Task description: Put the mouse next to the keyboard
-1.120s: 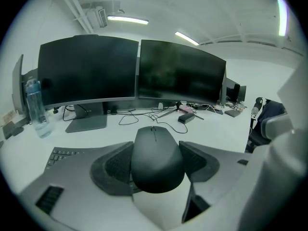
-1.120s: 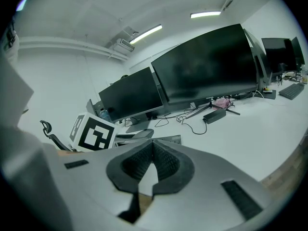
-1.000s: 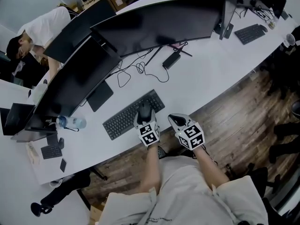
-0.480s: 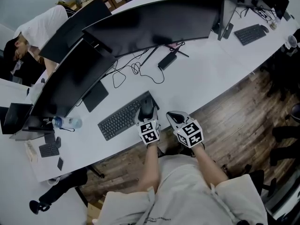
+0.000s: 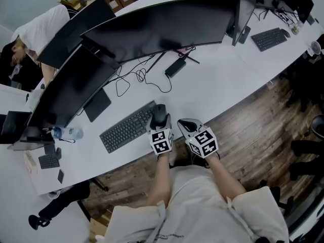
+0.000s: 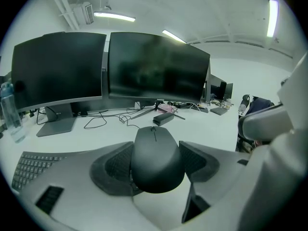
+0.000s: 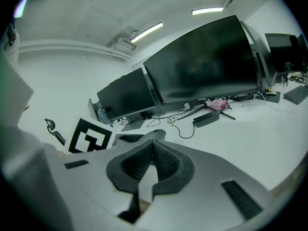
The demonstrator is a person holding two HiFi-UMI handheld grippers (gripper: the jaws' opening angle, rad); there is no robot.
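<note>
A black mouse (image 5: 160,114) (image 6: 156,158) sits between the pads of my left gripper (image 5: 159,121) (image 6: 154,162), which is shut on it, just off the right end of the black keyboard (image 5: 129,127) (image 6: 33,170) on the white desk (image 5: 217,80). The mouse hangs a little above the desk near its front edge. My right gripper (image 5: 188,127) (image 7: 153,163) is beside it on the right, shut with nothing between its pads, over the desk's front edge.
Two large dark monitors (image 5: 162,27) (image 5: 71,87) stand behind the keyboard, with black cables (image 5: 132,80) and a power brick (image 5: 175,68) under them. A water bottle (image 5: 66,133) lies at the left. A second keyboard (image 5: 271,37) is at the far right. A person (image 5: 35,34) bends over at the upper left.
The left gripper has carried the mouse from over the keyboard's right part to just past its right end. The right gripper has shifted along with it.
</note>
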